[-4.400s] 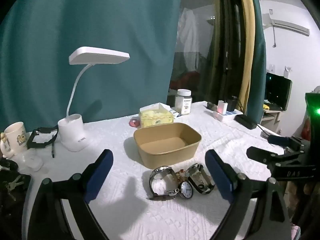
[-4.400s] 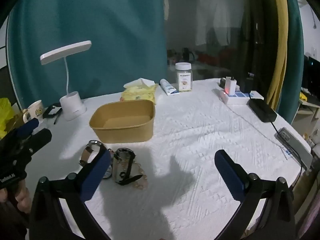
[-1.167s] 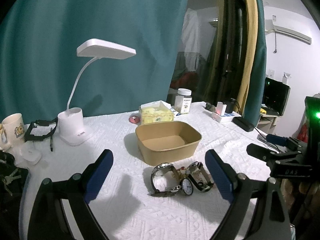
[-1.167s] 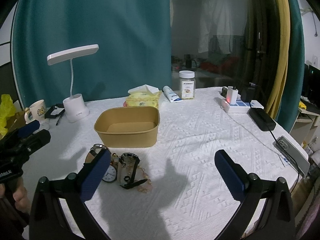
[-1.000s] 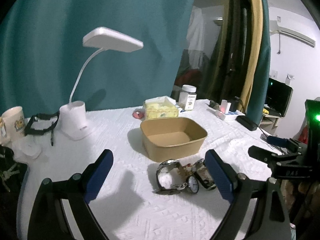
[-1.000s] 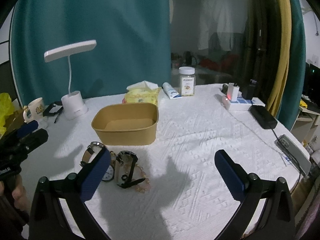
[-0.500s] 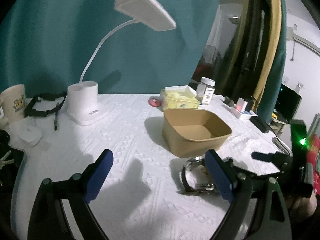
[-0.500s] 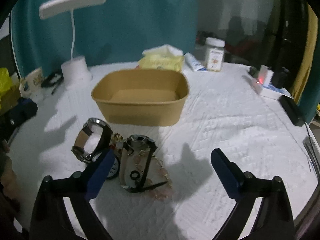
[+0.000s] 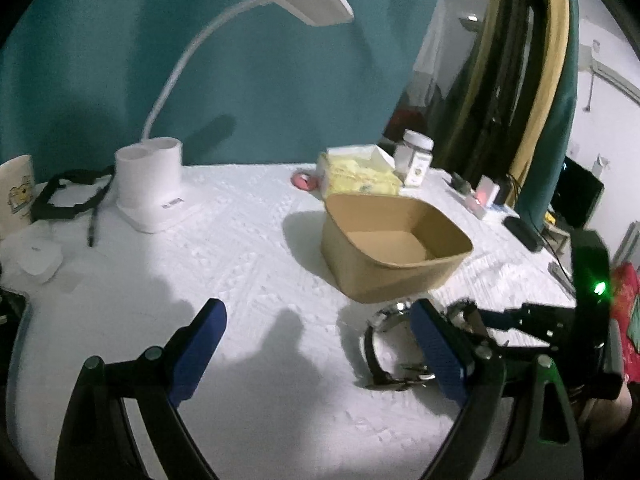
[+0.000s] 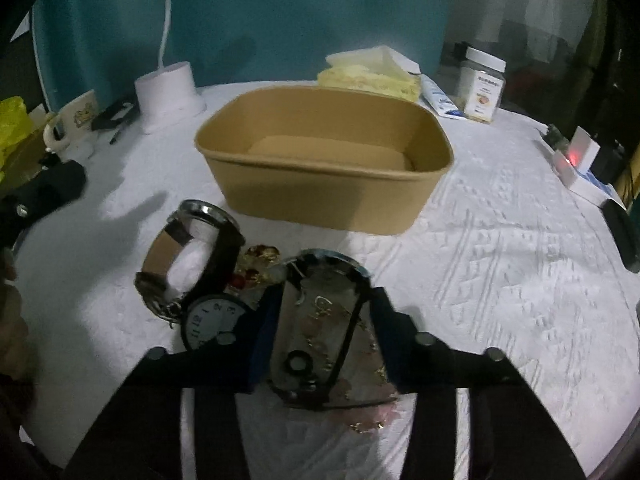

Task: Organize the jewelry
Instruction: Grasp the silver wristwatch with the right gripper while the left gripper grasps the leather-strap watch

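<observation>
A watch with a black strap (image 10: 320, 300) lies on the white cloth, and my right gripper (image 10: 324, 332) straddles it. The jaws are closing, and both pads look pressed against the watch's sides. Left of it lie a silver watch on a brown strap (image 10: 192, 256), a round white-faced pocket watch (image 10: 212, 320) and a gold piece with red stones (image 10: 256, 264). A thin gold chain (image 10: 364, 424) trails under the held watch. The brown paper box (image 10: 324, 160) stands empty just behind. My left gripper (image 9: 318, 340) hovers open over bare cloth, left of the silver watch (image 9: 384, 344).
A white desk lamp (image 9: 148, 184), a mug (image 9: 16, 192) and a black strap (image 9: 68, 196) occupy the back left. Yellow tissues (image 9: 360, 176) and a jar (image 9: 416, 156) stand behind the box. A power strip (image 10: 580, 160) lies at the right edge.
My right gripper has dropped onto the jewelry pile and narrowed its jaws around the black-strapped watch. My left gripper has sunk and shifted left, so the box now sits to its right.
</observation>
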